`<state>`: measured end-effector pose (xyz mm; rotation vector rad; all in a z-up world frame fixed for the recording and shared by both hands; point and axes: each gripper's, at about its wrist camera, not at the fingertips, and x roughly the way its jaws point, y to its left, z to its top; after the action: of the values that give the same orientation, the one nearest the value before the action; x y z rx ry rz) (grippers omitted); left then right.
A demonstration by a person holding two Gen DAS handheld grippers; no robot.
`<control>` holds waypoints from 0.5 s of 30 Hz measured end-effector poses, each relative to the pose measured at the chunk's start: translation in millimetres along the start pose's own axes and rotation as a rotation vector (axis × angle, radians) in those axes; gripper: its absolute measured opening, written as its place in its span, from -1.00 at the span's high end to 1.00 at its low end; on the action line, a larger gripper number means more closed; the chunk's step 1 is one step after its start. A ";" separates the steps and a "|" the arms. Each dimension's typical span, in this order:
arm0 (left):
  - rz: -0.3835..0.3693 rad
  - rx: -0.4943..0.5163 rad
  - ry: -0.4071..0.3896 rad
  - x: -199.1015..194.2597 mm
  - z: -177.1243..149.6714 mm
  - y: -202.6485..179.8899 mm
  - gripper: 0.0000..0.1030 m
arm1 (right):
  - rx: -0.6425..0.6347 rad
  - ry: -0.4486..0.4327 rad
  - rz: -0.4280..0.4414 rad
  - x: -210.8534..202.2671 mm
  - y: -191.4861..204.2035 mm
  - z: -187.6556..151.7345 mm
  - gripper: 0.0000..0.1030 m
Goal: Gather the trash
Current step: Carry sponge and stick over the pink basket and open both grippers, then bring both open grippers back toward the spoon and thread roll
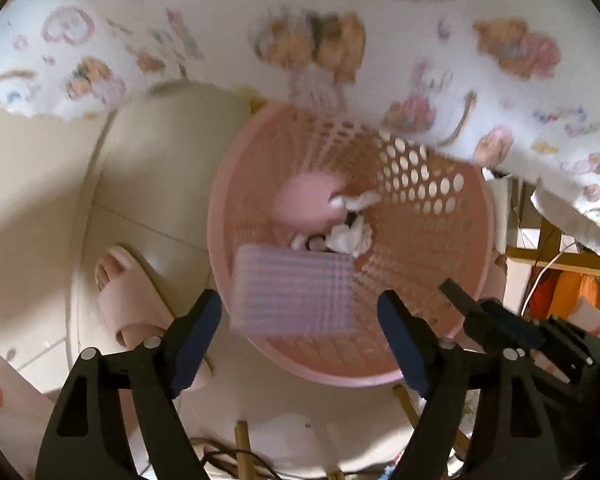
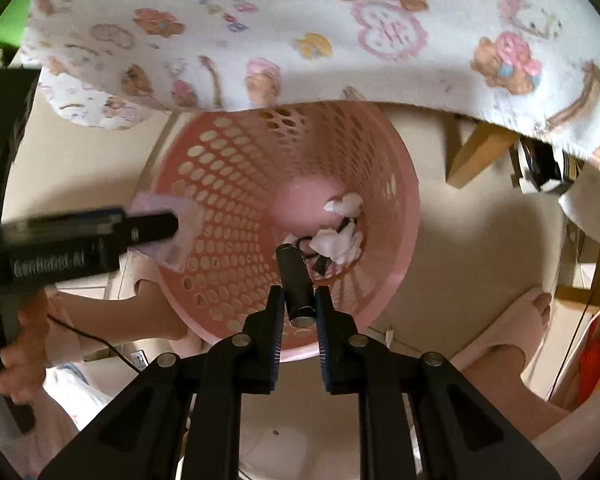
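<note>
Two hand-held grippers hang above the pink basket (image 1: 452,216). The left hand-held gripper (image 1: 300,316) has its jaws spread wide, and a clear ridged plastic tray (image 1: 293,290), blurred, sits apart from both pads over the basket's mouth. The right hand-held gripper (image 2: 297,312) pinches a black cylinder (image 2: 295,280) above crumpled tissues (image 2: 338,240) on the basket's floor.

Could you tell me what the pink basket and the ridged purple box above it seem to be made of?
The pink basket looks like moulded plastic with a matte finish: thin walls pierced by regular oval holes. The ridged purple box seems to be translucent plastic, since its bumpy grid lets light through, though motion blur leaves that uncertain.
</note>
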<state>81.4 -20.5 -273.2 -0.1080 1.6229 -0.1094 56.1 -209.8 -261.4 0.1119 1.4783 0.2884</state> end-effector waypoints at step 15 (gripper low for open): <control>0.214 0.014 -0.449 -124.6 -13.5 -21.3 -0.71 | -0.048 -0.226 -0.187 -67.9 14.0 5.5 -0.05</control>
<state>74.7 -24.6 -146.3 0.0508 1.1766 0.0652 55.3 -213.4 -191.9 -0.0323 1.2464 0.1539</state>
